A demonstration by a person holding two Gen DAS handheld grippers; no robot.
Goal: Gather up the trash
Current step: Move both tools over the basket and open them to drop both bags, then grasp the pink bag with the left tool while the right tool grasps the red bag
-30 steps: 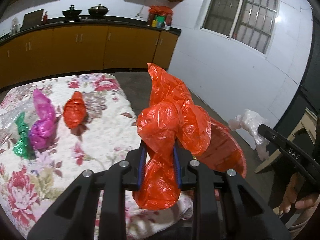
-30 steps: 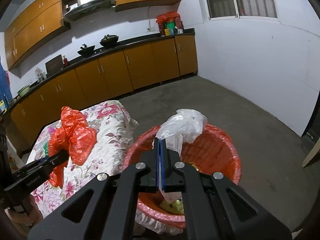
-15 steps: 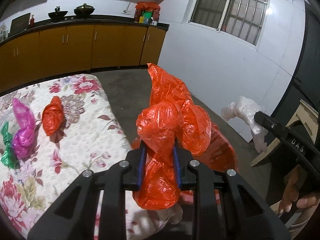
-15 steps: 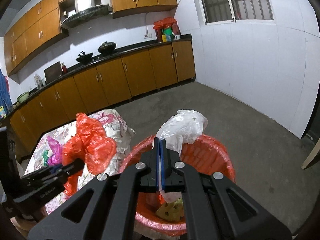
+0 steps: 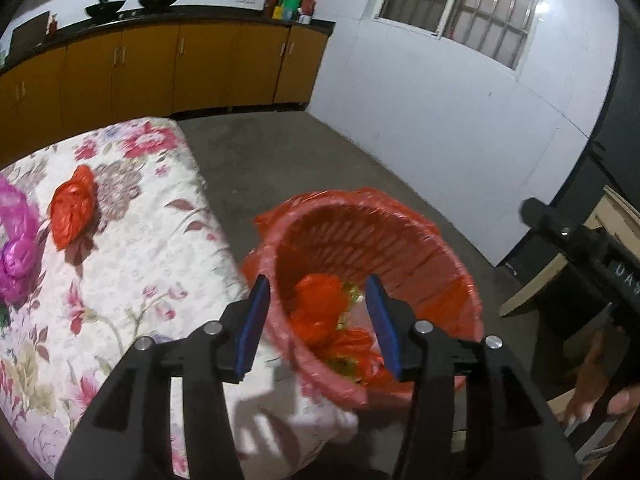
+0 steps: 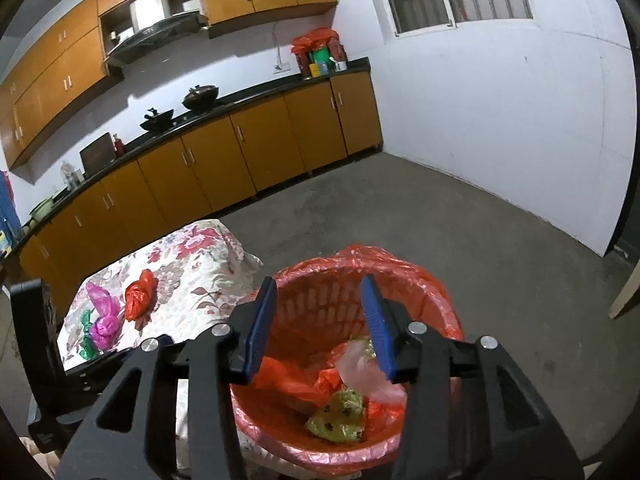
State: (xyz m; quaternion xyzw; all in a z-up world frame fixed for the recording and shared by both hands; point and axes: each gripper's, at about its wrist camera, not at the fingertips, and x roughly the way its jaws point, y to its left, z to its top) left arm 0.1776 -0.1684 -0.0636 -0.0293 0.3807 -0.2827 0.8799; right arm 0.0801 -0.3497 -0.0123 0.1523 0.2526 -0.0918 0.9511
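Both our grippers, left (image 5: 318, 322) and right (image 6: 318, 326), hang spread, empty. Red bag (image 5: 72, 212) near the table's (image 5: 160, 240) far edge looks light, crinkly; we'd pinch its knot.

Pink bag (image 5: 16, 248): cut off by the left edge of the left wrist view.
Green bag (image 6: 85, 334): mostly hidden behind the pink bag in the right wrist view; shape unclear.
Clear bag (image 6: 366, 374): blurred in the basket (image 6: 404, 266); partly behind the right gripper (image 6: 318, 322).
Basket bottom: near rim hidden by the gripper bodies in both views.
Yellow-green wrapper (image 6: 340, 416): print too small to read.
Right gripper label (image 5: 626, 280): cut off, letters unreadable.
Hand (image 5: 600, 396): only fingertips show at the lower right edge.
Counter items (image 6: 320, 58): too small to identify.
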